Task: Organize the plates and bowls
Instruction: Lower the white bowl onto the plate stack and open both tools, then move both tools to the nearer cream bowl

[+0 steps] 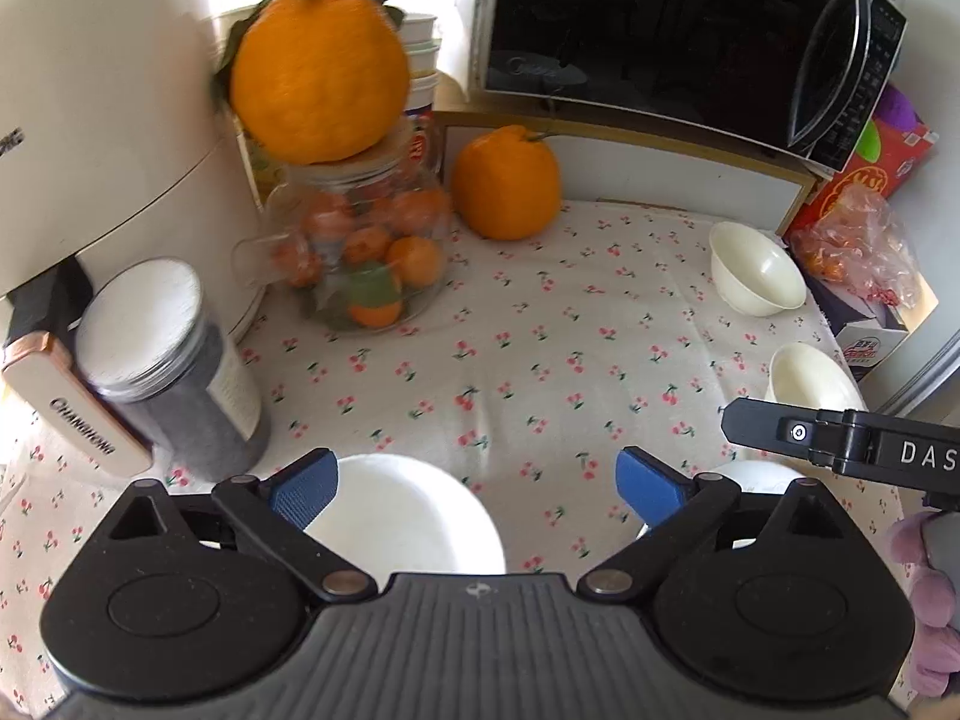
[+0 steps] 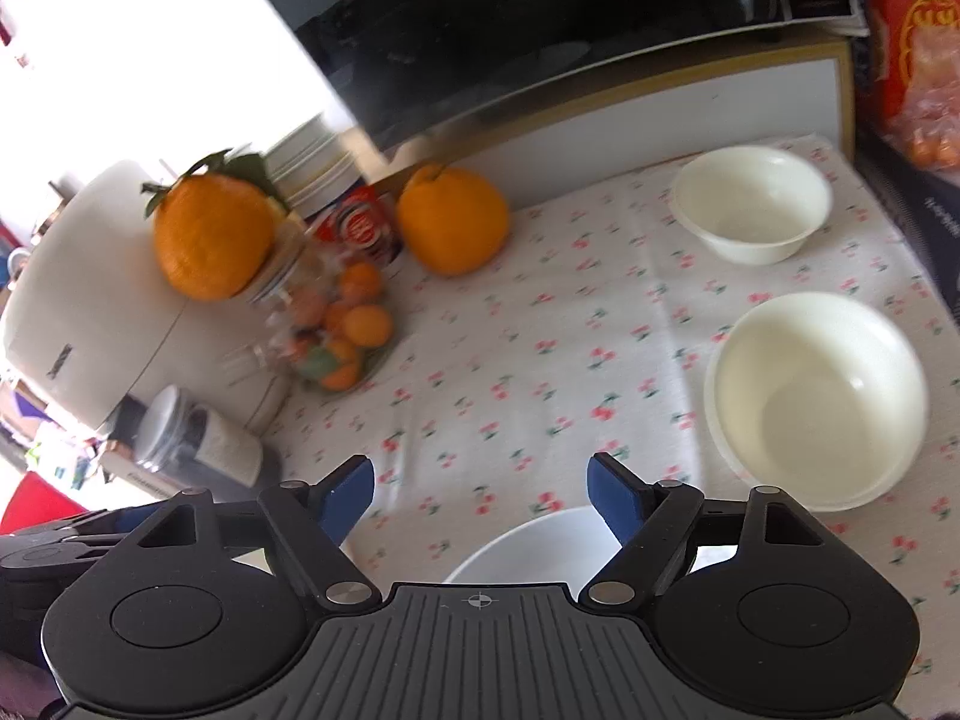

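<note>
Left gripper (image 1: 474,483) and right gripper (image 2: 480,495) both spread wide, empty, over white bowls. Appliance handle (image 1: 78,414) reads "CHANGHONG".

1. The tablecloth (image 2: 510,360) covers the table, and a microwave (image 1: 678,30) sits raised at the back.
2. At the far right, a small bowl (image 2: 753,204) rests on the cloth; a larger bowl (image 2: 819,396) lies nearer, in front of it — the two apart.
3. A third bowl (image 2: 540,546) lies nearest, under the right gripper (image 2: 480,495).
4. Another bowl (image 1: 408,516) sits under the left gripper (image 1: 474,483), on the near left.
5. On the left stands a glass jar (image 1: 366,252) with fruit in it and a big orange (image 1: 321,72) on its lid.
6. A second orange (image 1: 507,183) sits on the cloth just right of the jar.
7. An appliance (image 1: 108,120) stands left of the jar — a canister (image 1: 174,360) in front of it.
</note>
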A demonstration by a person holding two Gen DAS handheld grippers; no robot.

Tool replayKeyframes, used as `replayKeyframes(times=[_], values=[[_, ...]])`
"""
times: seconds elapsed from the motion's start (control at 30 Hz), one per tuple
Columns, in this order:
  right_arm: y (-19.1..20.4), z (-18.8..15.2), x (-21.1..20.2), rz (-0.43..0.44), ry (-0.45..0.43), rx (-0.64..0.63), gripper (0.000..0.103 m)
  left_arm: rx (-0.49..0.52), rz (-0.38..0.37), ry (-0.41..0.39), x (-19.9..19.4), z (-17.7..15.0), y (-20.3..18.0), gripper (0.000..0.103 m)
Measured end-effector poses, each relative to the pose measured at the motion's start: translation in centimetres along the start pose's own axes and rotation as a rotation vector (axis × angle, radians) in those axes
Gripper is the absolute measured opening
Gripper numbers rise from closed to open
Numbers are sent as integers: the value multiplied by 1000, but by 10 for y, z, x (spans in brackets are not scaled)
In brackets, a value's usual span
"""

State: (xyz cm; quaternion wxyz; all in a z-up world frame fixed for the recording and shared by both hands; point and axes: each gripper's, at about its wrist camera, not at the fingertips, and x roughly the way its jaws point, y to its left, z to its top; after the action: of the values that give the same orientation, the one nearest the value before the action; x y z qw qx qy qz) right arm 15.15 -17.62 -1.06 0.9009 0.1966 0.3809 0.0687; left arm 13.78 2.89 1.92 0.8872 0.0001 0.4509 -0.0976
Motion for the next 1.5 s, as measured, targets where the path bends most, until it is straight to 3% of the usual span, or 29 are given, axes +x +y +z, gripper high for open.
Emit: replayKeyframes(times=[0.27,0.63,0.87,1.03,1.23,1.33,1.5], values=[[-40,5,-9,-107,-30,21,81,54,-25,3,22,7,-42,101],[-100,13,-21,-168,-70,118,81,105,-86,14,60,18,-90,101],[-132,15,-22,-188,-96,205,81,150,-109,17,76,25,-115,93],[-149,13,-20,-194,-110,270,81,159,-169,48,88,29,-126,75],[-159,8,-15,-206,-113,308,80,139,-258,120,105,26,-139,43],[-161,6,-13,-204,-114,318,66,127,-279,139,109,24,-143,31],[-166,2,-9,-188,-107,340,29,116,-309,158,113,24,-147,14]])
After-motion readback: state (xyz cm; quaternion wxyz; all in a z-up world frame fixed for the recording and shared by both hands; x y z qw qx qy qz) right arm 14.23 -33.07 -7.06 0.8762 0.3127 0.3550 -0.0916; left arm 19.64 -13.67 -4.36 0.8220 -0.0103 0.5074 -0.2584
